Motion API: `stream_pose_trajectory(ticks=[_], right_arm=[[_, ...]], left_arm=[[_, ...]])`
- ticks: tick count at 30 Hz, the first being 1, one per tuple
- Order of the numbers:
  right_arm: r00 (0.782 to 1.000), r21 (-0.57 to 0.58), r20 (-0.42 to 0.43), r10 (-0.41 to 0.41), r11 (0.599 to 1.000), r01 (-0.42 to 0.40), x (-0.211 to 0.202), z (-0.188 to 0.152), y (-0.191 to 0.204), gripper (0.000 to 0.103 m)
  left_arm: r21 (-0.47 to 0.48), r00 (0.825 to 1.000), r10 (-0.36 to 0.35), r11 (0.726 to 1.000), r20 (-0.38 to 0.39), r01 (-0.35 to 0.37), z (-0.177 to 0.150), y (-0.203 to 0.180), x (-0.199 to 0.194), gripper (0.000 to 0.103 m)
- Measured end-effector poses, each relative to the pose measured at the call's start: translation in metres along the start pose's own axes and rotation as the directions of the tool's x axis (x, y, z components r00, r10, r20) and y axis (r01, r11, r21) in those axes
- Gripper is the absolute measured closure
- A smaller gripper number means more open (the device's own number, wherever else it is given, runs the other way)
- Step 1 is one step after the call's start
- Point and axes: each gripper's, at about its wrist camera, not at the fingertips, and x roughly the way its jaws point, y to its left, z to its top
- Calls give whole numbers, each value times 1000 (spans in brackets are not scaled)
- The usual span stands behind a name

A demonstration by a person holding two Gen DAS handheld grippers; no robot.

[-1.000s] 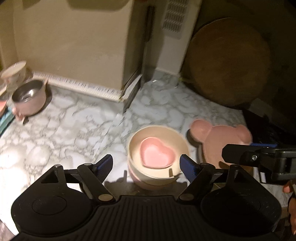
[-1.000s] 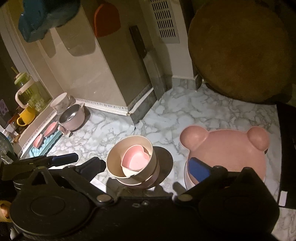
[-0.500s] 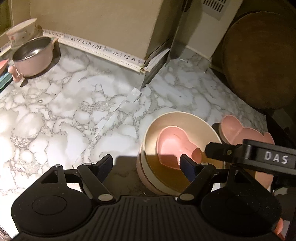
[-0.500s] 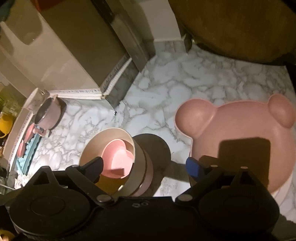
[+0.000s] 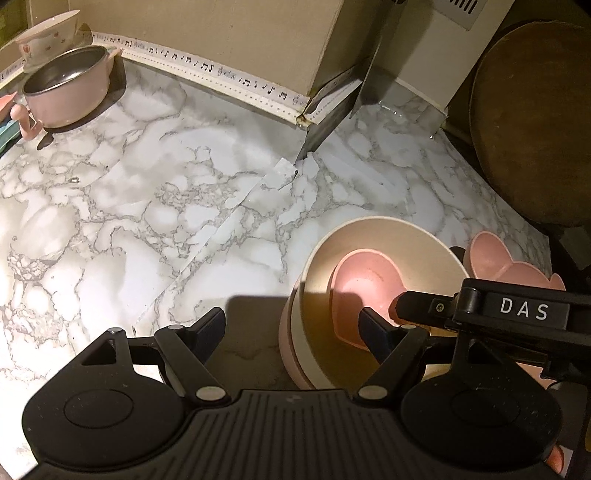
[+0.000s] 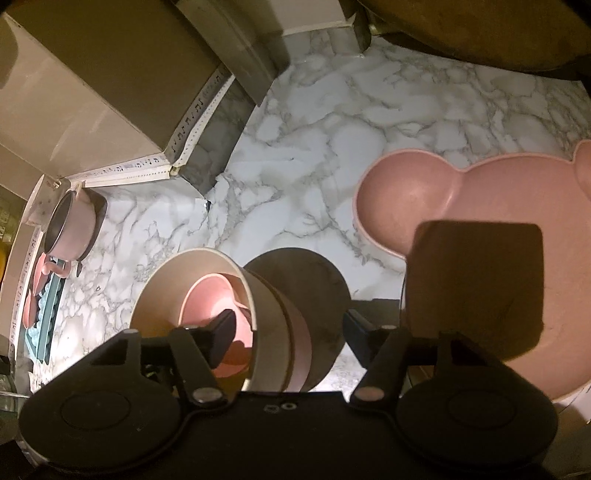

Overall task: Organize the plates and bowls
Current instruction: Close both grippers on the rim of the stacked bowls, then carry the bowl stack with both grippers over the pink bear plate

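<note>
Left claw [image 5: 293, 328]: spread wide, nothing pinched; bare marble between its fingers; its right finger [image 5: 376, 334] reaches over the near rim of the cream bowl, contact cannot be told.
Right claw [image 6: 286, 330]: jaws have just been closing; they straddle the right wall of the bowl stack, left finger [image 6: 221, 330] inside the cream bowl, right finger [image 6: 356, 332] outside over the counter. Pads not seen pressing the wall, so it counts as spread.
Cream bowl [image 5: 384, 236]: ahead and right of the left claw; nested in a pink bowl [image 5: 290, 343], whose wall shows just below its rim.
Heart dish [image 5: 365, 284]: pink, lying inside the cream bowl, between both claws' inner fingers.
Bear plate [image 6: 476, 221]: pink, with round ears, right of the right claw, near the bowl stack but apart from it; part of it lies in dark shadow.
In the way: the right claw's arm crosses in front of the left claw's right finger in the left wrist view.
Counter [image 5: 147, 206]: white marble pattern.
Pink pot [image 5: 68, 90]: far ahead and left of the left claw, steel inside, by the wall.
Flowered bowl [image 5: 46, 33]: just behind the pot.
Round wooden board [image 5: 532, 122]: far right, leaning upright.
Blue tray [image 6: 46, 314]: left of the right claw, contents unclear.
</note>
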Motion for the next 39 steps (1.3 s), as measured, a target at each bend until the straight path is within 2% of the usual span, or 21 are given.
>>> stream_pose_trajectory(ticks=[5,12,17,20,30,39], right_arm=[[1000,7,-20,-6,1000,6,5,0,1,50],[999,20,-31,16,1000,-15,8,-1,3,56],[999,21,-31,19,1000,-18,8,-3,5,63],[999,32,-29,14,999,-13,8,-5,4,70],[1000,8,13,2,1000,-2,-10,-9,6,72],[997,-11,76,20,1000,-19,-49,-8,3,73]], left_arm=[[-7,1000,-3,1000,-5,3,-2,2,4,27],[-4,999,-42,999,-9,42,-2,1,3,50],[24,998,-57,998,-9,57,-4,-4,1,58],[27,998,-55,998,-12,55,-5,-5,0,58],[39,998,-57,998,6,57,-6,-15,-20,60],[115,996,-76,991,47,70,-4,-46,-50,60]])
